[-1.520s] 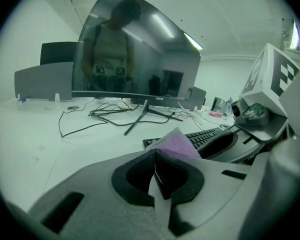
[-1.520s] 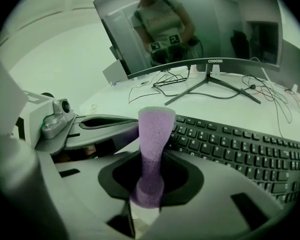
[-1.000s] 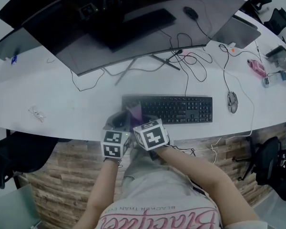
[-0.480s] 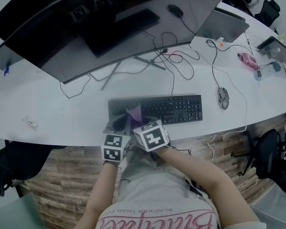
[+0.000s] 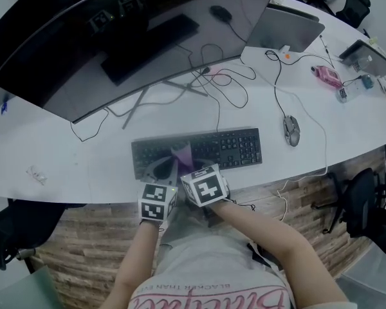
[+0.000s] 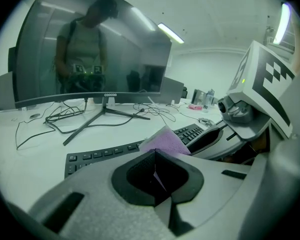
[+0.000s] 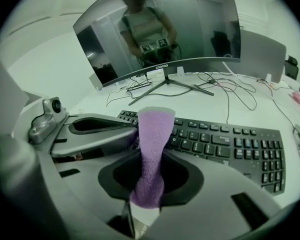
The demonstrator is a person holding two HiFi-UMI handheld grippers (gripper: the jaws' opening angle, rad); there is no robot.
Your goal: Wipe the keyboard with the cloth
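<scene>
A black keyboard (image 5: 225, 148) lies near the front edge of the white desk (image 5: 58, 147). A purple cloth (image 5: 180, 154) stands over the keyboard's left half. My right gripper (image 5: 184, 161) is shut on the cloth (image 7: 155, 129), which runs up between its jaws. My left gripper (image 5: 159, 167) sits close on its left, jaws shut, with a thin purple sliver in the seam and the cloth (image 6: 165, 140) at its tips. In the right gripper view the left gripper (image 7: 132, 130) meets the cloth over the keyboard (image 7: 230, 146).
A wide curved monitor (image 5: 116, 37) on a splayed stand is behind the keyboard, with loose cables (image 5: 225, 82) trailing over the desk. A mouse (image 5: 291, 129) lies right of the keyboard. A laptop (image 5: 283, 28) sits far right. Chairs (image 5: 367, 205) stand off the desk's edge.
Both grippers and the cloth have slid to the right along the keyboard, from its left end toward its middle. The head view has shifted with them.
</scene>
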